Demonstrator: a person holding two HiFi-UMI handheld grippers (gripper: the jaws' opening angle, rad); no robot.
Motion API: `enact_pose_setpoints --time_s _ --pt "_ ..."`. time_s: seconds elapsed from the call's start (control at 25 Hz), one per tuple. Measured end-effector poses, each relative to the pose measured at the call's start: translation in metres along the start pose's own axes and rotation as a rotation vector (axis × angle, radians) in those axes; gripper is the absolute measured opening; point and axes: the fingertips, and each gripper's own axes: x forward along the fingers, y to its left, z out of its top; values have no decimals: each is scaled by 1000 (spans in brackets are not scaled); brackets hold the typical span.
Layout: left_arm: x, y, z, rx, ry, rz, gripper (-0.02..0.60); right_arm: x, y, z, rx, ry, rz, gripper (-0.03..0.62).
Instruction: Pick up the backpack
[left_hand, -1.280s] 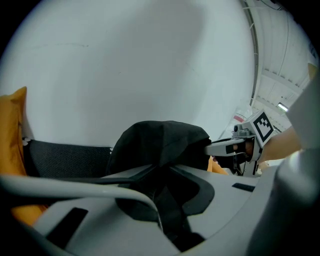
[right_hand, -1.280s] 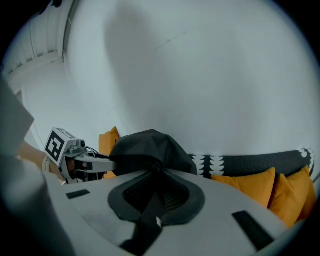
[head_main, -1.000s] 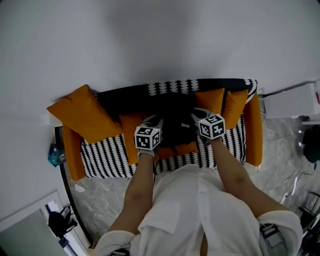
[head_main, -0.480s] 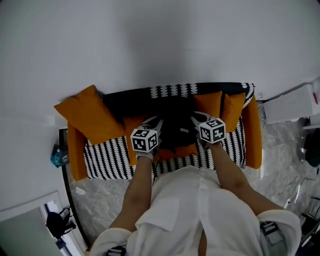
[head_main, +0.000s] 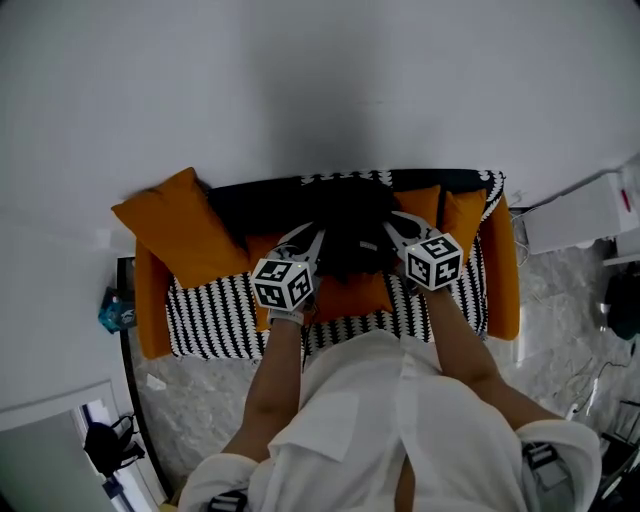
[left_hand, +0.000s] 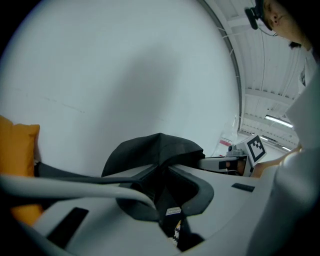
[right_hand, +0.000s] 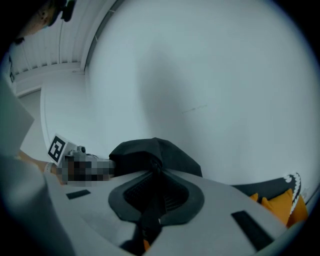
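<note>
A black backpack (head_main: 350, 232) hangs between my two grippers, lifted above the sofa seat. My left gripper (head_main: 312, 240) is shut on the bag's left side, and in the left gripper view black fabric (left_hand: 155, 150) bulges from between the jaws with a strap trailing below. My right gripper (head_main: 390, 232) is shut on the bag's right side. The right gripper view shows the bag's black fabric (right_hand: 152, 152) pinched between its jaws. Each gripper sees the other's marker cube beyond the bag.
A black-and-white patterned sofa (head_main: 215, 315) with orange arms stands against a pale wall. A large orange cushion (head_main: 175, 225) lies at its left, smaller orange cushions (head_main: 460, 215) at its right. A white unit (head_main: 585, 205) stands to the right, on grey marbled floor.
Both grippers have risen together with the backpack, which now hangs higher above the seat and nearer the camera. More of the orange seat cushion shows beneath it.
</note>
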Motion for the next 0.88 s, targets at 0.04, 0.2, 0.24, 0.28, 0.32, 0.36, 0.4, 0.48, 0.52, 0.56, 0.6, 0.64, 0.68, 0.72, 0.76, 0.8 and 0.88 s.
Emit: enact_pose_setpoints --time_s 0.04,0.2,0.24,0.28,0.32,0.36,0.4,0.48,0.52,0.56,0.6,0.64,0.68,0.72,0.76,0.8,0.88 --pt "-2 -4 10 10 -25 -4 63 -4 2 11 -12 -26 -1 37" --pt "-12 -24 57 61 -128 -20 61 -22 9 58 -54 -139 -5 37" --pt "-15 -29 69 73 -154 -25 61 -27 11 70 -63 -167 -5 37" --pt "-19 -35 80 85 -181 -29 61 -32 14 81 -73 -195 -3 37" --pt "-23 -41 91 96 -207 -34 61 -38 16 92 -84 -222 -1 37" --pt "-26 -47 102 108 -233 -40 61 -44 19 103 -94 -248 2 37" --pt "-31 -53 113 120 -257 -46 61 -50 22 113 -105 -273 5 37" --pt "-40 -65 132 145 -299 -55 61 -62 29 132 -126 -319 15 37" --pt "-45 -70 141 157 -318 -58 61 -68 33 141 -136 -341 21 37" --pt "-50 -75 149 167 -336 -60 61 -73 37 149 -145 -361 28 37" --pt "-54 -80 156 178 -352 -61 61 -79 40 157 -153 -381 35 37" --pt "-59 -85 163 189 -366 -61 61 -85 44 164 -162 -401 42 37" --pt "-64 -90 170 202 -378 -60 61 -91 48 171 -174 -419 49 37" --pt "-68 -94 176 215 -389 -59 61 -96 53 177 -188 -436 56 37" --pt "-72 -97 181 227 -399 -58 61 -100 56 183 -202 -450 61 37" --pt "-76 -100 185 236 -409 -59 61 -104 59 188 -214 -461 66 37" --pt "-81 -103 191 245 -423 -61 61 -108 65 195 -231 -479 72 37"
